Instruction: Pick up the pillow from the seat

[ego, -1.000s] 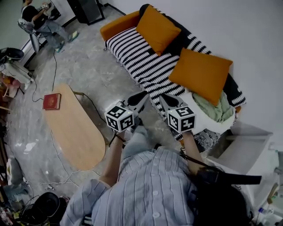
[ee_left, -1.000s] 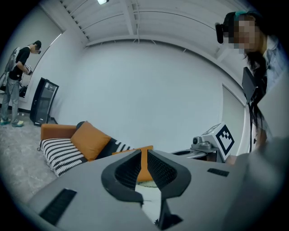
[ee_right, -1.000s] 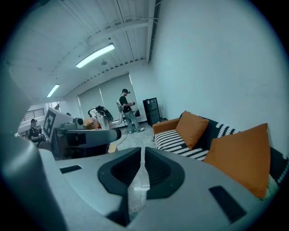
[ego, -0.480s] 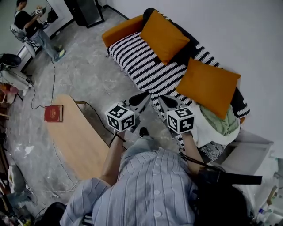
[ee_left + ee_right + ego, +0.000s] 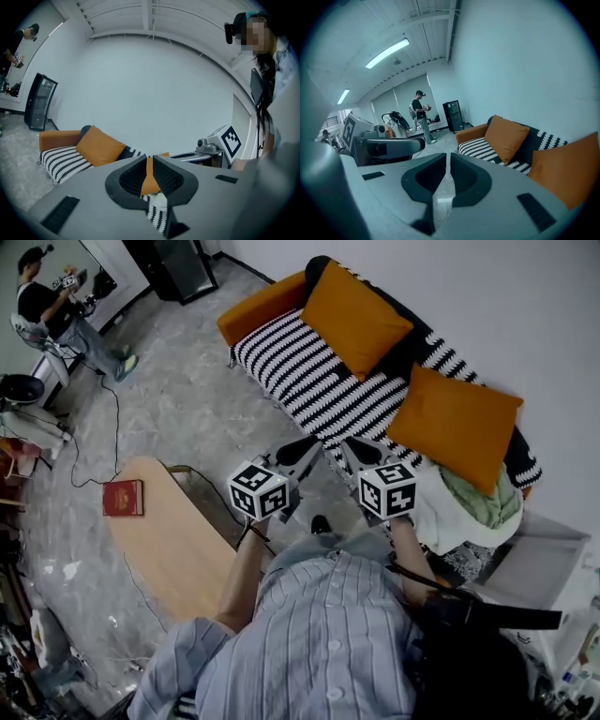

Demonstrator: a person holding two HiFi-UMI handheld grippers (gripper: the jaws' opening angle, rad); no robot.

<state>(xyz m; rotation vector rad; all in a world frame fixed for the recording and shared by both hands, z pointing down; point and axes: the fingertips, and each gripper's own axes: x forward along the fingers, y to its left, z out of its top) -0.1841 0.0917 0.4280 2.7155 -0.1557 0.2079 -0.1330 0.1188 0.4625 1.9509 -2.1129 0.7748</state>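
Both grippers are hovering side by side short of the sofa, neither touching it. Left gripper: jaws are pressing together with nothing between them. In its own view only a sliver of orange is showing past the tips. Right gripper: jaws are likewise closed and empty.

Two orange pillows are leaning against the sofa back. The near pillow is sitting ahead and to the right of the right gripper, near but apart. The far pillow is lying well ahead of both. A green cloth is bunching up just right of the right gripper. A table bearing a book is standing off to the left of the left gripper.

Handling, as a judgement: the pillow is looking soft, light and bulky, with a woven cover that is not slippery or fragile. It will likely sag and fold if pinched at one point. The best hold is probably two opposite edges or the top corners, one gripper each, biting cover plus a little filling. Both sets of jaws will need to open first.
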